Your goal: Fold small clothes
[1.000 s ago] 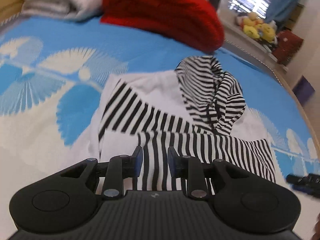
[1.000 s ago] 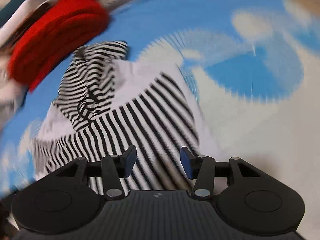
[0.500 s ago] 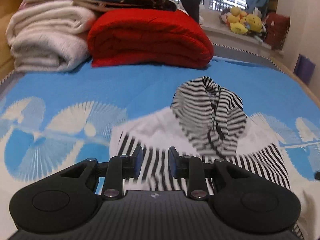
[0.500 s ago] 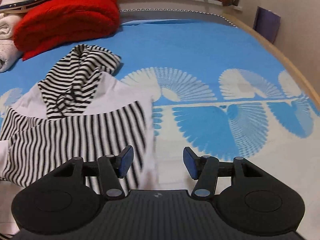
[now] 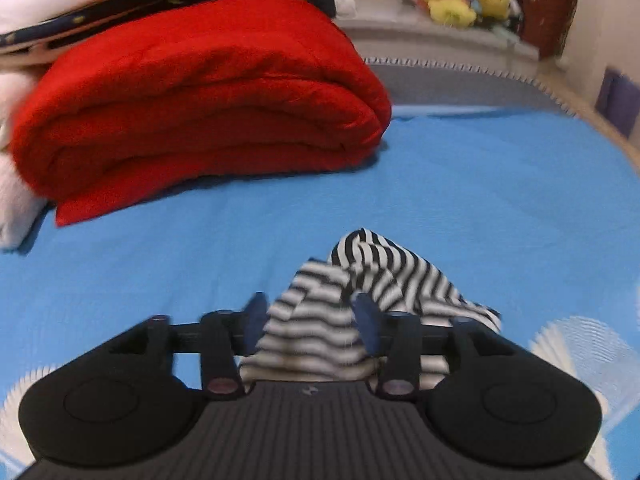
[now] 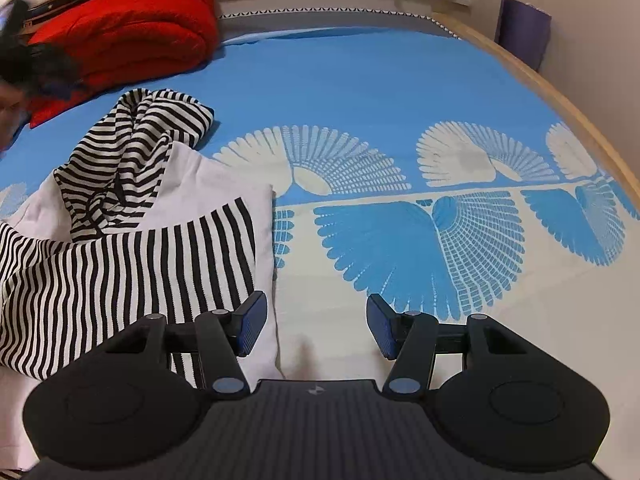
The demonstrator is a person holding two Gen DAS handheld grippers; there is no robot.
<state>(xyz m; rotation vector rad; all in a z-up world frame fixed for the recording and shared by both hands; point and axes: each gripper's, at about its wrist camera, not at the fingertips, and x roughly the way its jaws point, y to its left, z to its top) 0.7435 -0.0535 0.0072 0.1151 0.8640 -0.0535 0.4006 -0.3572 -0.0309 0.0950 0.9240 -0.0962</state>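
My left gripper (image 5: 308,330) had just been opening, its jaws now parted about halfway, with the striped hood of the small hoodie (image 5: 372,276) lying between them; I could not see either pad pressing on it, and the view was blurred. My right gripper (image 6: 314,328) stood about as far open with nothing between its jaws, hanging over pale sheet just beside the hoodie's white side edge (image 6: 266,248). The hoodie lay flat on the blue patterned bedspread (image 6: 360,92), striped sleeve folded across the body, hood bunched at the far end.

I judged the risk was in the hood: if I closed low I might catch the bedspread with it, or drag the folded sleeve out of place. The loose bunch could also slip out sideways.

Beyond the hood sat the folded red blanket (image 5: 200,112), near enough to crowd a far reach. To the right the bed lay open as far as the wooden edge (image 6: 580,120).
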